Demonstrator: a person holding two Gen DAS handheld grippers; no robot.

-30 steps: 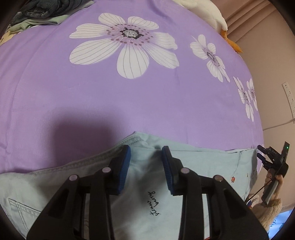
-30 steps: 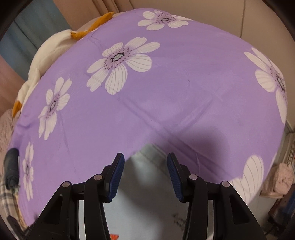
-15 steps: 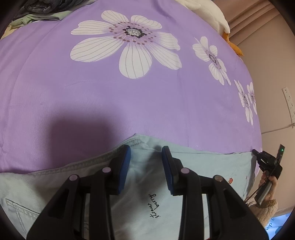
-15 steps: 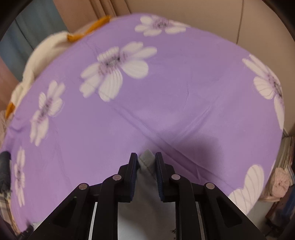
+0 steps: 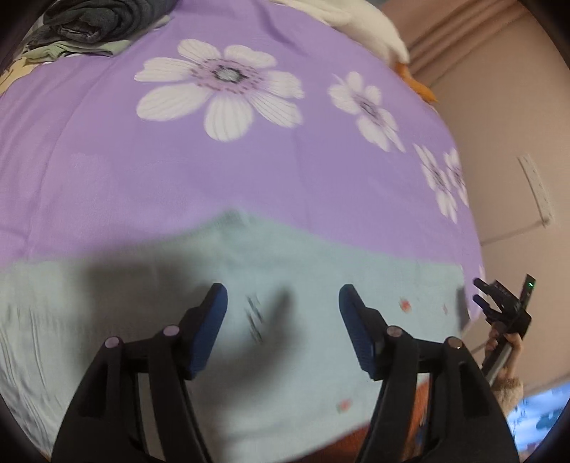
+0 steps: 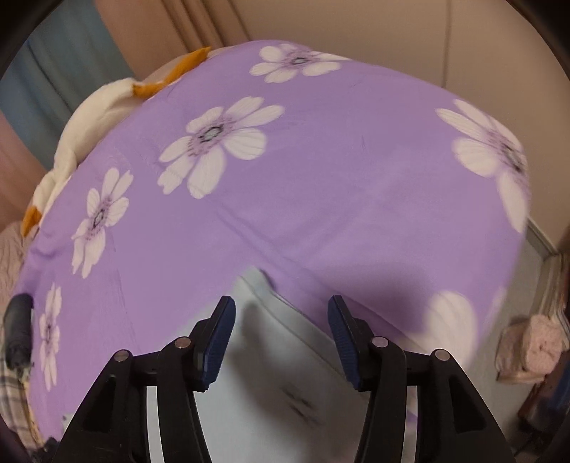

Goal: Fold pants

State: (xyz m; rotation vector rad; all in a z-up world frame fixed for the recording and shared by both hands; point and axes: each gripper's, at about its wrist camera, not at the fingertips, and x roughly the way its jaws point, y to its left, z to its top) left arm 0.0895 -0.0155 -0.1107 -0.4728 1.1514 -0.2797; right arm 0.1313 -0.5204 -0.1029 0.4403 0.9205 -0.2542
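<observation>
Our left tongs (image 5: 281,313) are spreading, their blue pads clear of the cloth, nothing clasped between them. Our right tongs (image 6: 281,324) are spreading too, released above a seamed corner. Beneath both lie the pale blue pants (image 5: 302,270), laid flat on the bed's purple flowered sheet (image 5: 178,167), near its front edge. We judge a fold has just been set down, so the cloth rests on its own and both tongs are free for the next fold. Farther out, a pile of dark clothes (image 5: 103,21) sits well apart.
</observation>
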